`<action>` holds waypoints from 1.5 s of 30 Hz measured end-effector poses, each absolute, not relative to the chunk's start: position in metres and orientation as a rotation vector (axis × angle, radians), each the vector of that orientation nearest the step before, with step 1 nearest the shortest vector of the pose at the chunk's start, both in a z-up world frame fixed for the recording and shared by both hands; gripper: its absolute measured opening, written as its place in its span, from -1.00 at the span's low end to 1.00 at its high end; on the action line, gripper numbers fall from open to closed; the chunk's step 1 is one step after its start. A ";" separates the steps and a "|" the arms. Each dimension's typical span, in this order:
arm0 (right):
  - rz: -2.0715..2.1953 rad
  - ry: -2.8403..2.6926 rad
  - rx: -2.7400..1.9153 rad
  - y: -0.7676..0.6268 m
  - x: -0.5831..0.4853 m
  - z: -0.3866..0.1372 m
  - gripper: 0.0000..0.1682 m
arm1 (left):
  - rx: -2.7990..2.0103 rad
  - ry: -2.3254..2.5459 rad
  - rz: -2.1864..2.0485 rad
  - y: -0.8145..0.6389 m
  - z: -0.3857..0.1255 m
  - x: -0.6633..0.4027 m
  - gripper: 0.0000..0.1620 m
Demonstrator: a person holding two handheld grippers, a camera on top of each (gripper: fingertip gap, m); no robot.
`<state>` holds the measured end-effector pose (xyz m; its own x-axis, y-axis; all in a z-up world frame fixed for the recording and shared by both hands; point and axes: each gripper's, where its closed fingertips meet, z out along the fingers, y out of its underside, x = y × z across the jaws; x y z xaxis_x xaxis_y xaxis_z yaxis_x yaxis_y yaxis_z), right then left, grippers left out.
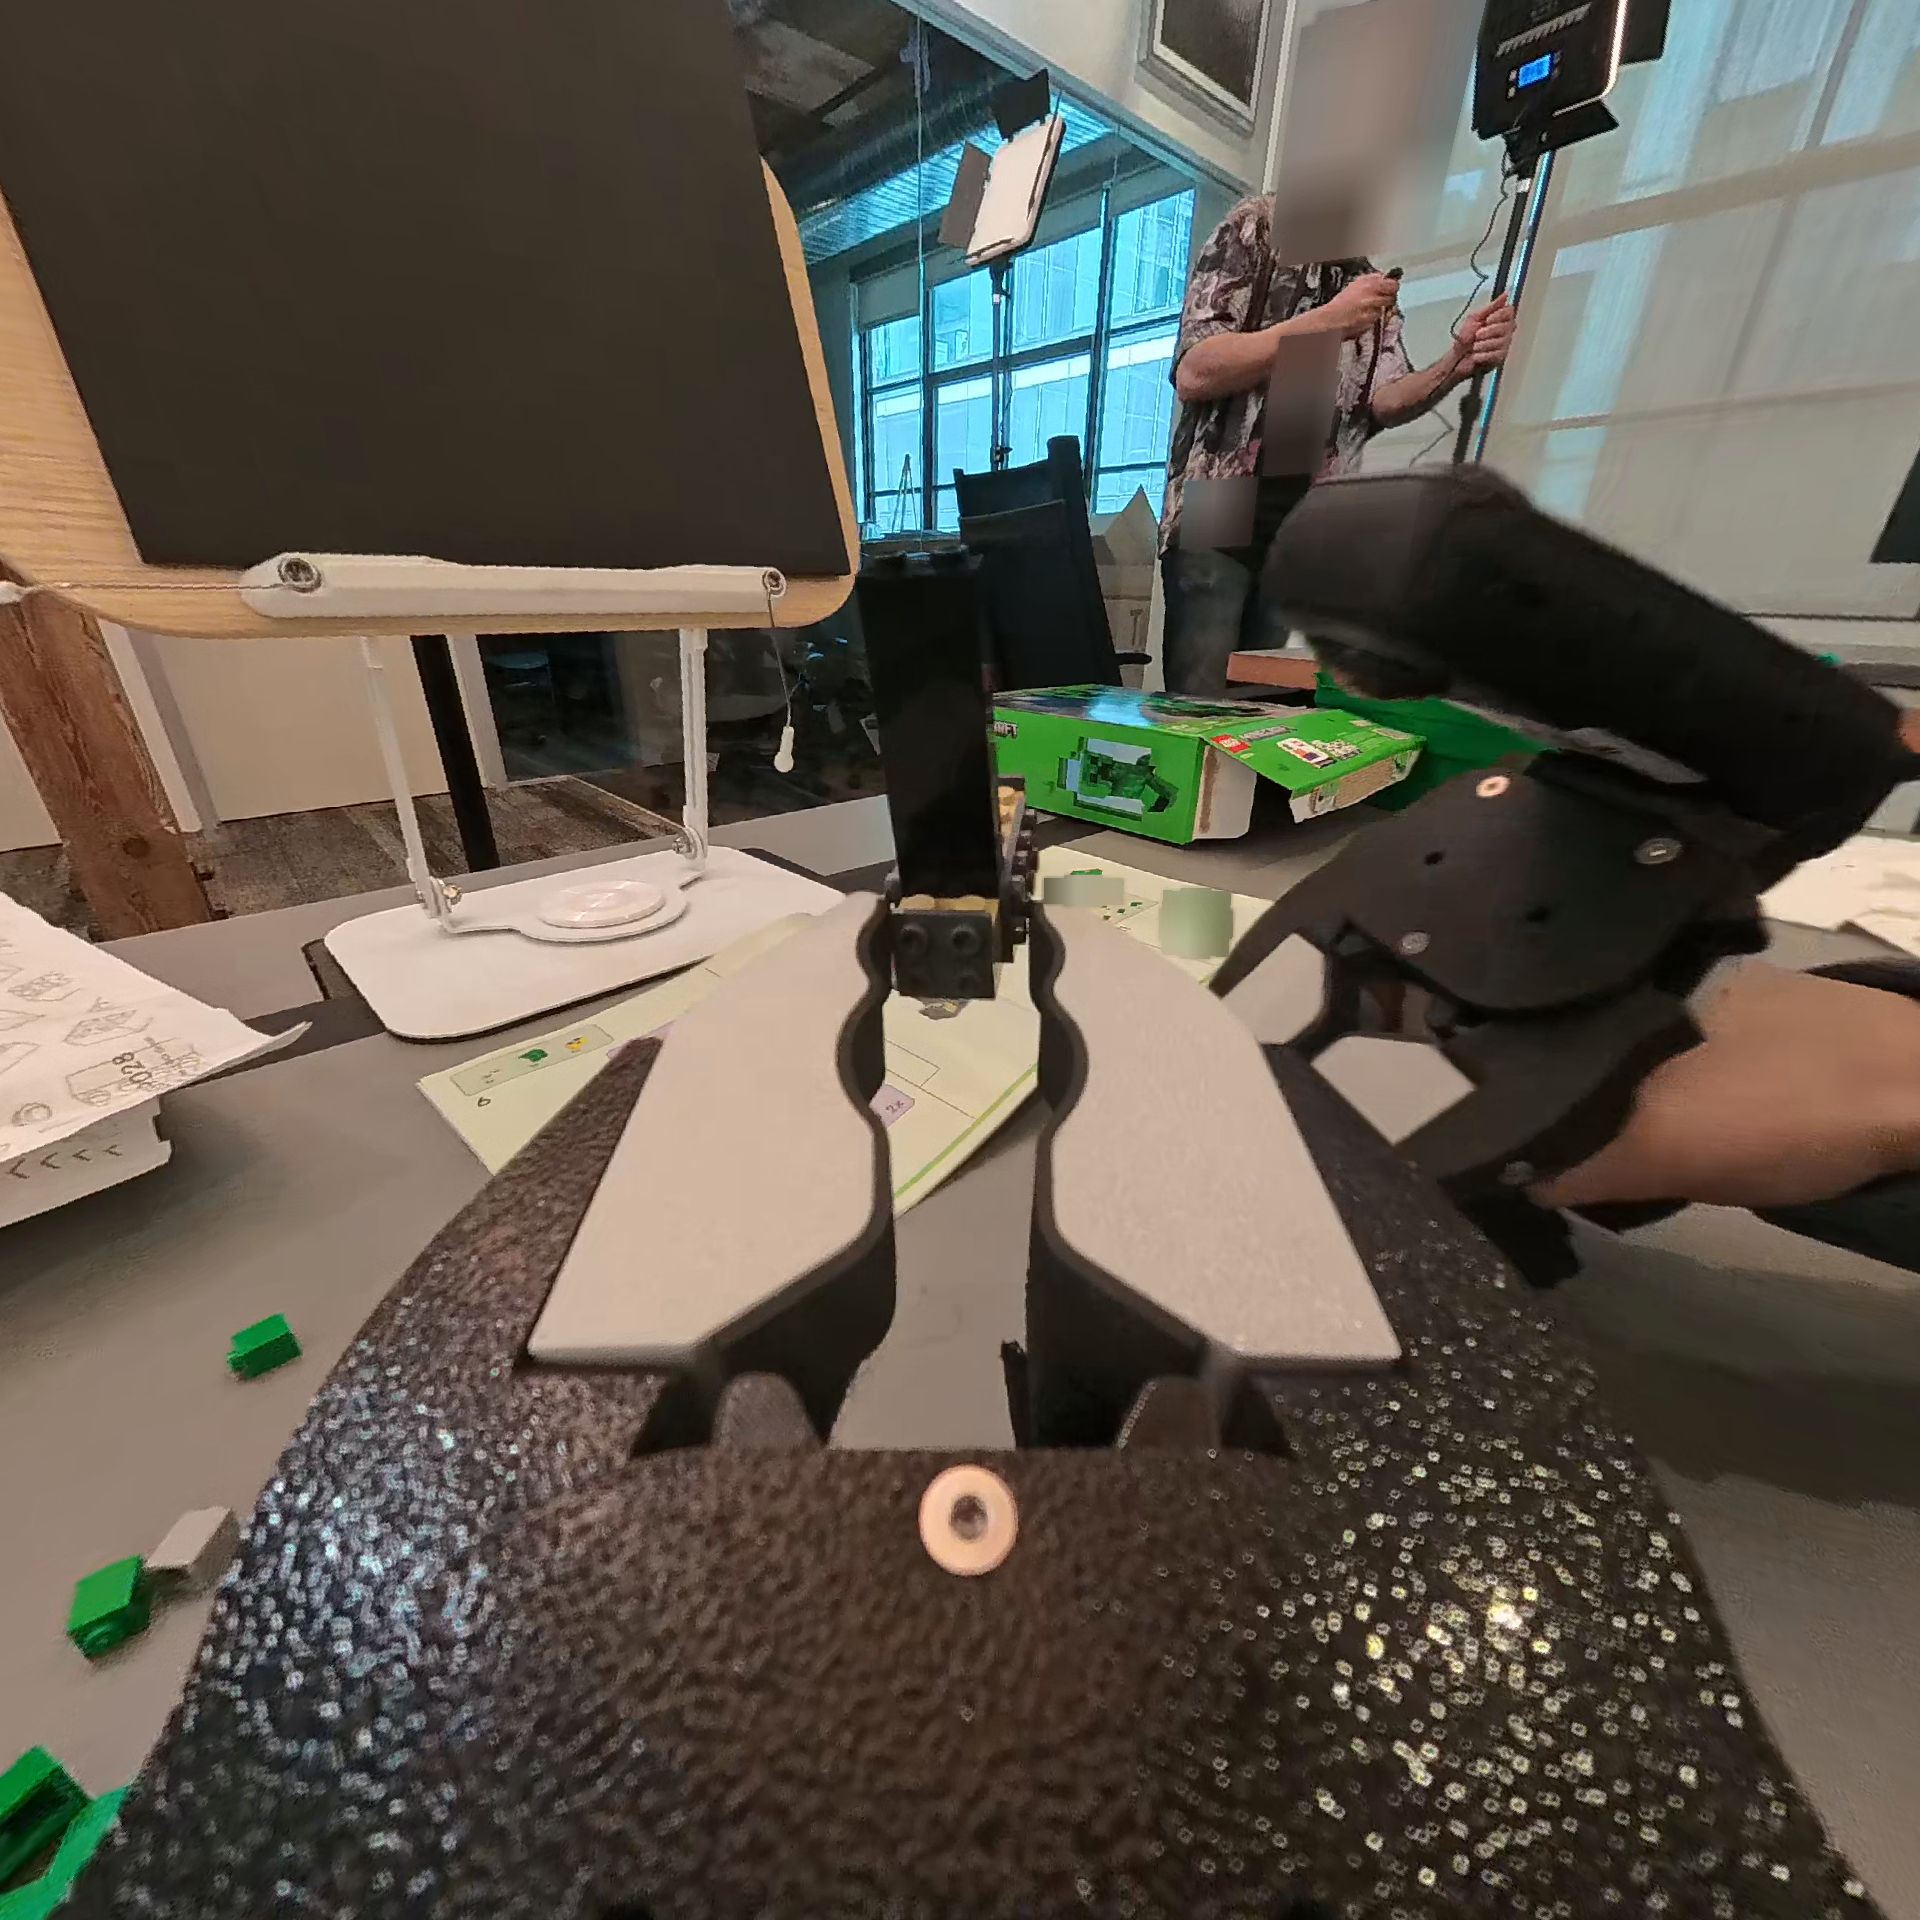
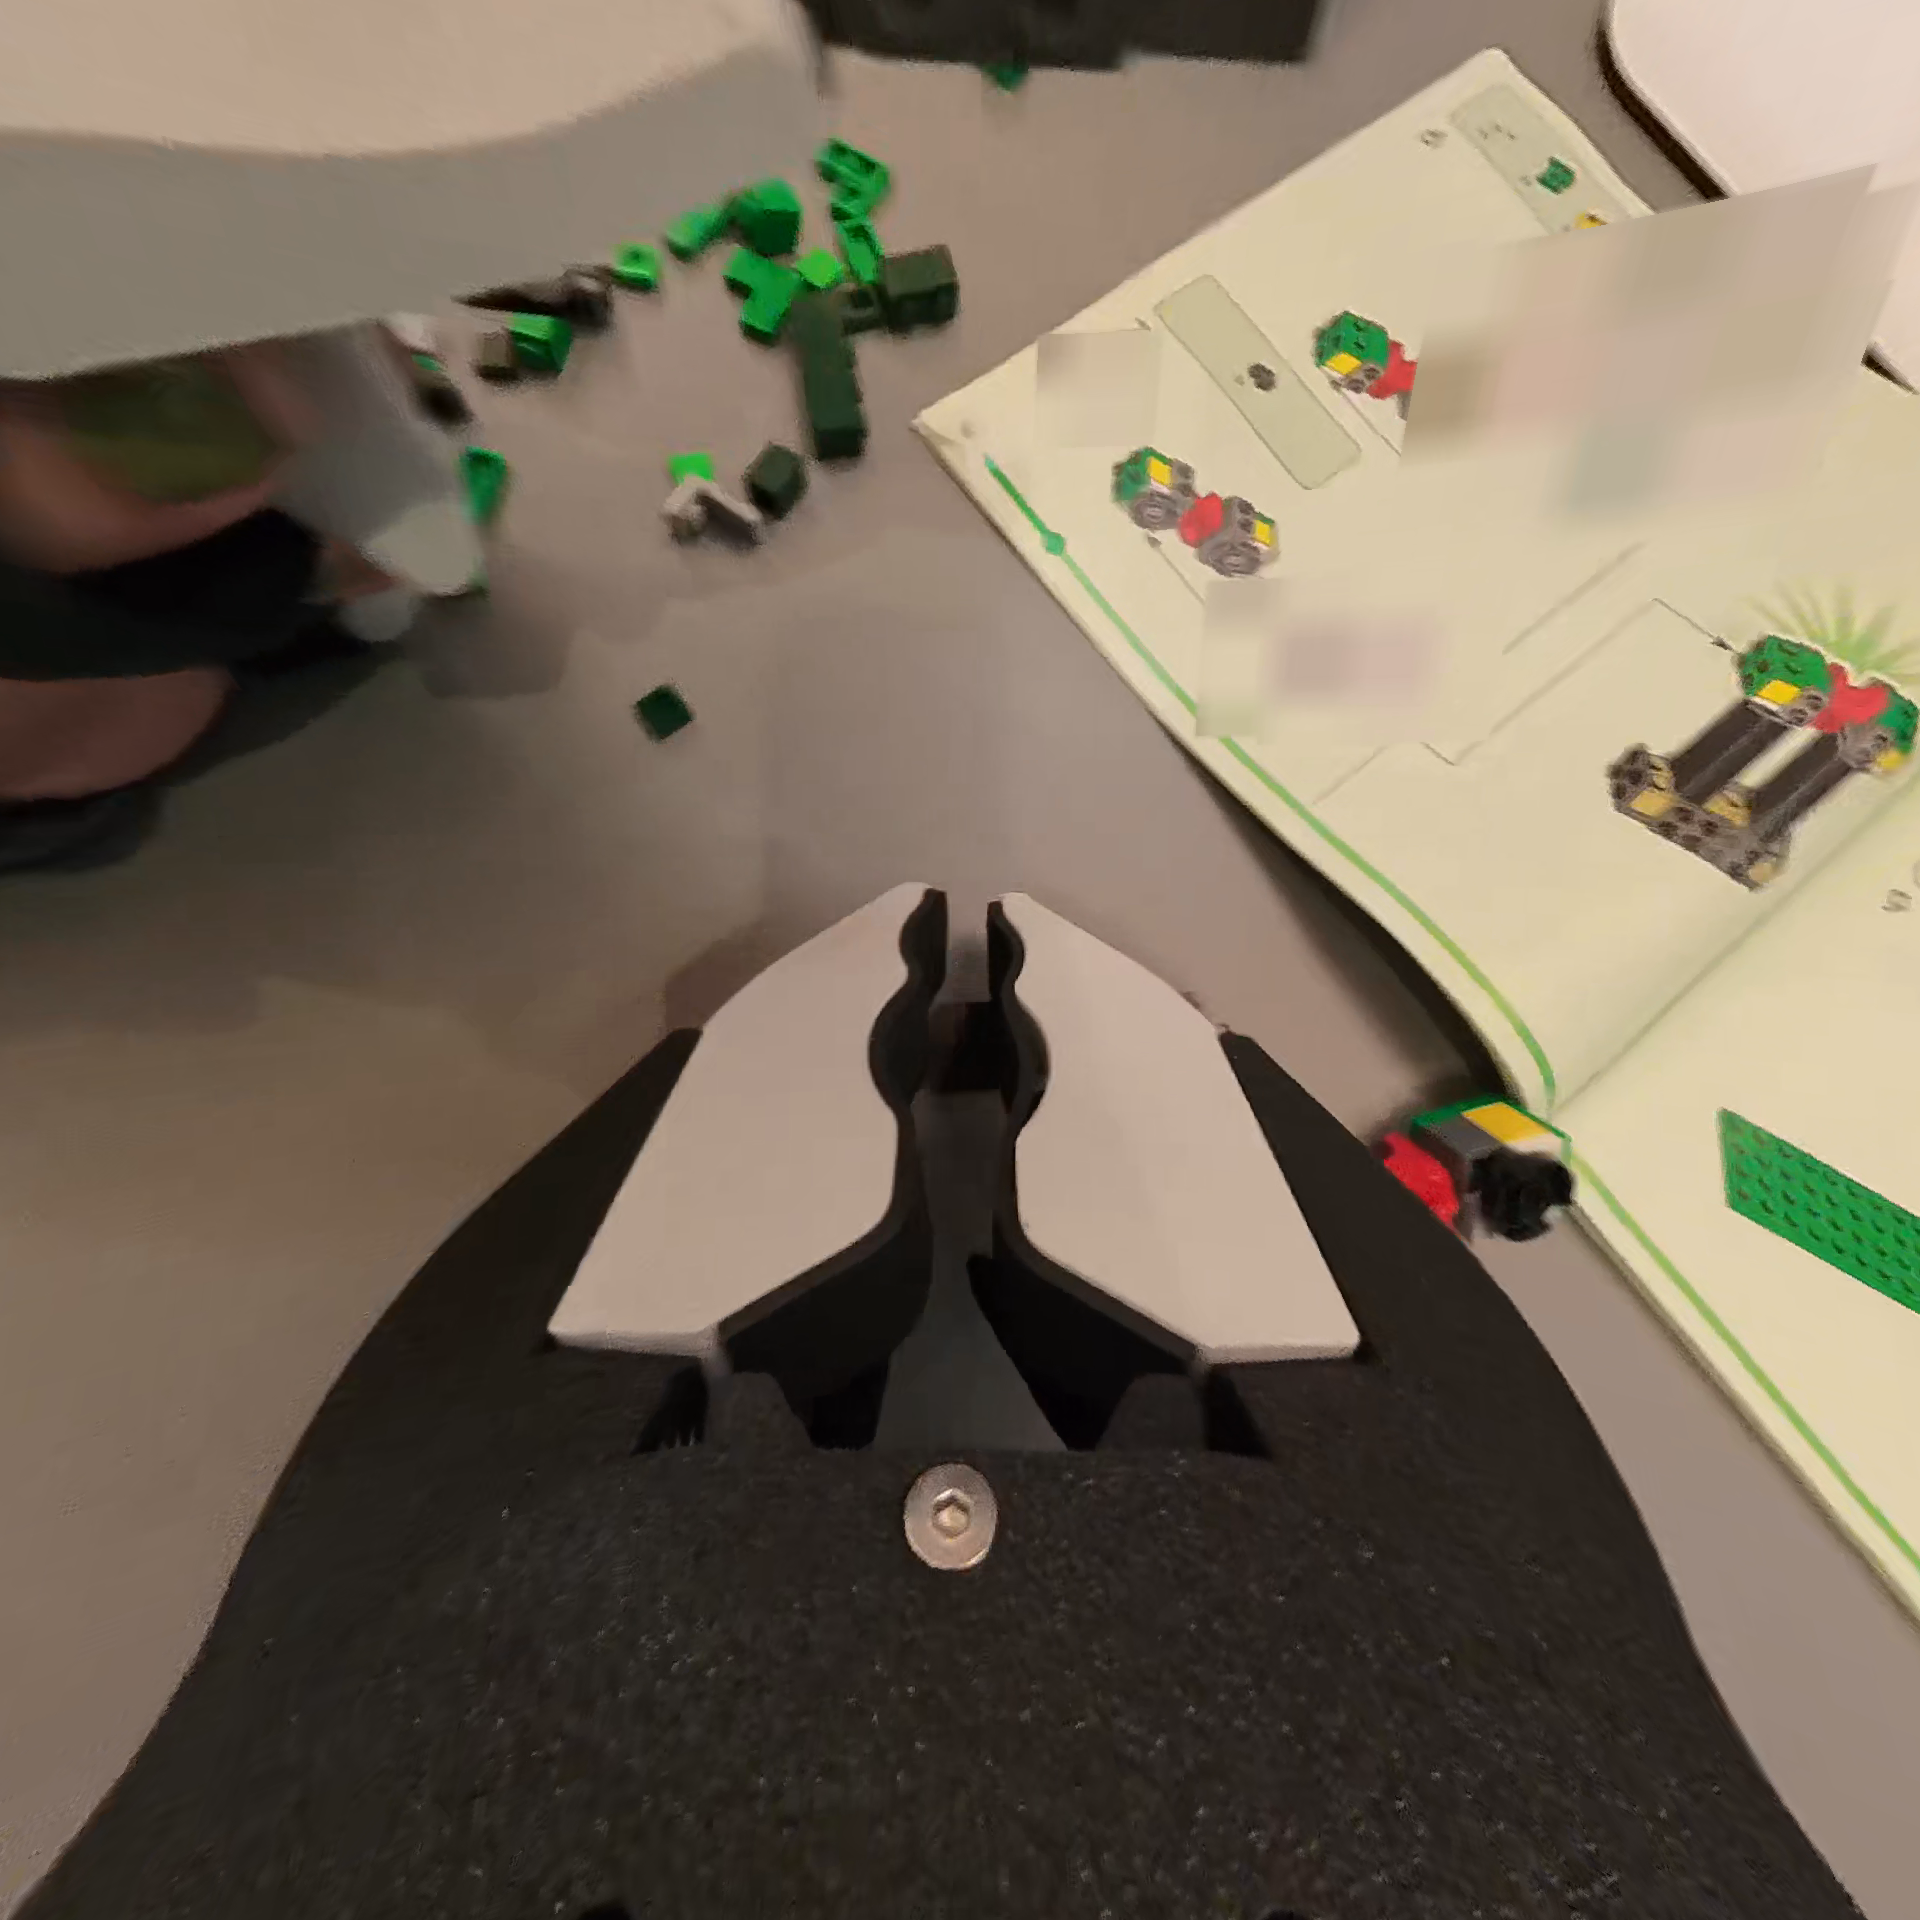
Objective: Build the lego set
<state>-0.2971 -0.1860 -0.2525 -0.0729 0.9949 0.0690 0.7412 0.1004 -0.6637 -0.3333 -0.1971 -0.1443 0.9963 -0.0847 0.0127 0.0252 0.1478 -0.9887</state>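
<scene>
Lego: one black assembly (image 1: pixel 935 831) clamped by left gripper (image 1: pixel 956 935); right gripper (image 2: pixel 966 914) nearly closed, holding nothing discernible.

A: What does the black lego assembly (image 1: pixel 930 790) look like?
B: A tall black column on a studded black and tan base, standing tilted above the open instruction booklet (image 2: pixel 1558 790).

A: And the rest?
B: Loose green bricks (image 2: pixel 790 281) lie scattered on the grey table (image 2: pixel 520 1039); a small red, yellow and grey sub-build (image 2: pixel 1465 1164) touches the booklet's edge.
</scene>
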 end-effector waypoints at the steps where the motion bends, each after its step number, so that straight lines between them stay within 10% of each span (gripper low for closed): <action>1: 0.593 -1.849 -1.705 -0.178 -0.299 -0.254 -0.95 | -1.419 0.051 -0.075 -0.197 -0.144 -0.333 -0.70; 25: 0.555 -1.665 -2.061 -0.166 -0.240 -0.261 -0.47 | -1.434 0.045 -0.109 -0.195 -0.147 -0.332 -0.70; 45: 0.455 -1.847 -1.700 -0.162 -0.254 -0.248 -0.74 | -1.445 0.060 -0.120 -0.193 -0.149 -0.328 -0.70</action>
<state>-0.2538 -0.1623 -0.2484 -0.0179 0.9825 0.1853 0.7842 0.1288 -0.6070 -0.3283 -0.1933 -0.1494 0.9925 -0.1183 0.0312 0.0456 0.1210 -0.9916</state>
